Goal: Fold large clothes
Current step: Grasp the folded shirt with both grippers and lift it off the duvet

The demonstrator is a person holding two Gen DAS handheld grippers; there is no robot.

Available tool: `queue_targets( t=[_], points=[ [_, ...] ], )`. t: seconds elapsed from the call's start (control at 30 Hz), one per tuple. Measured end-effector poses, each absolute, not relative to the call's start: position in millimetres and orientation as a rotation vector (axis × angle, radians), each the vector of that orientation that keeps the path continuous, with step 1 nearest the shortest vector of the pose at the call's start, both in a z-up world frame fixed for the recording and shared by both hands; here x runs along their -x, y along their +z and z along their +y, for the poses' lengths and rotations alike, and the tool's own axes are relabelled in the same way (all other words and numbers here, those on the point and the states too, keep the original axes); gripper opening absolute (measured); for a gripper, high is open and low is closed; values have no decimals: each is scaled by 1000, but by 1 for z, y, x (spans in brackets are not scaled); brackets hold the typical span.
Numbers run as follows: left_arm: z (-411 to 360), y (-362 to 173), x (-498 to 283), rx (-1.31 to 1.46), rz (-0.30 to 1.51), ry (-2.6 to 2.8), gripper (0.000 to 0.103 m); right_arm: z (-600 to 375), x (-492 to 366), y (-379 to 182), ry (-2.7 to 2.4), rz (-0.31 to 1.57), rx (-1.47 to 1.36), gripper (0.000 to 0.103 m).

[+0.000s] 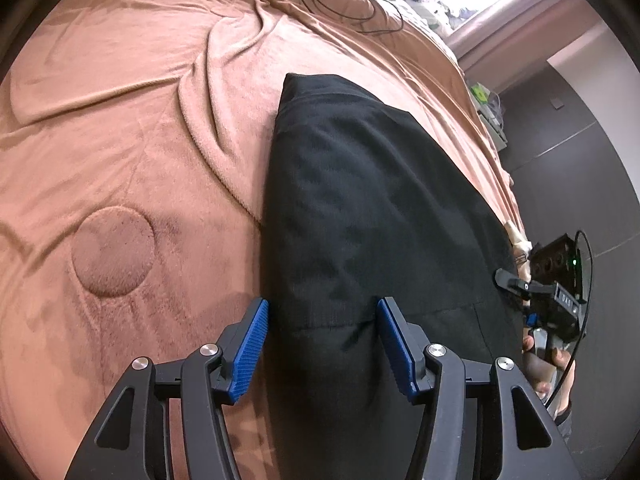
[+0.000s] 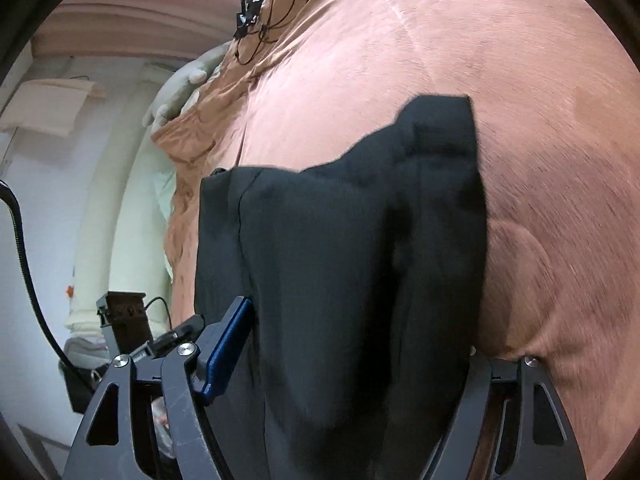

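Observation:
A black garment [image 1: 360, 200], folded into a long thick bundle, lies on the brown blanket [image 1: 140, 120]. My left gripper [image 1: 322, 312] straddles its near end. The left blue pad [image 1: 250, 352] presses the bundle's edge and the right pad [image 1: 396, 348] digs into the cloth. In the right wrist view the same garment [image 2: 352, 240] fills the gap of my right gripper [image 2: 360, 332]. Its left pad [image 2: 226, 352] lies against the cloth, and the fabric drapes over and hides the right finger. The garment's far corner [image 2: 444, 120] rests on the blanket.
Black cables [image 1: 340, 4] and a small device lie at the far end of the bed. The bed edge and a dark floor [image 1: 580, 168] run along the right. A hand holds the right gripper's housing [image 1: 556, 276] there. A white cushion [image 2: 180, 84] sits at the bed's far left corner.

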State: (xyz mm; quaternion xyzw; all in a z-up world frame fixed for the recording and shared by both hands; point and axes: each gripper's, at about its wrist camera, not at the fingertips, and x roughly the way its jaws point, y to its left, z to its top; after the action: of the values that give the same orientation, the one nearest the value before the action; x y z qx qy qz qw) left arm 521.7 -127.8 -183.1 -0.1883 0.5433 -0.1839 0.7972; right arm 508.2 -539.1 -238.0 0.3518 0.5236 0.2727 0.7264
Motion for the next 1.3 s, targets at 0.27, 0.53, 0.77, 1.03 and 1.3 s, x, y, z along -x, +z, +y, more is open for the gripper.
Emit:
queue_targets(
  t=[0.27, 0.53, 0.77, 1.03, 1.3],
  points=[
    [-132, -188, -537, 400, 1171, -366, 60, -536, -523, -244, 582, 1175, -799, 36],
    [-134, -182, -540, 388, 1146, -314, 49, -529, -510, -218, 524, 1118, -724, 19],
    [-130, -150, -519, 376, 1086, -329, 29, -514, -490, -170, 494, 1045, -594, 15],
    [-129, -102, -477, 365, 967, -363, 22, -513, -443, -116, 473, 927, -535, 13],
    [-125, -55, -430, 371, 867, -396, 20, -505, -372, -63, 462, 784, -463, 13]
  ],
)
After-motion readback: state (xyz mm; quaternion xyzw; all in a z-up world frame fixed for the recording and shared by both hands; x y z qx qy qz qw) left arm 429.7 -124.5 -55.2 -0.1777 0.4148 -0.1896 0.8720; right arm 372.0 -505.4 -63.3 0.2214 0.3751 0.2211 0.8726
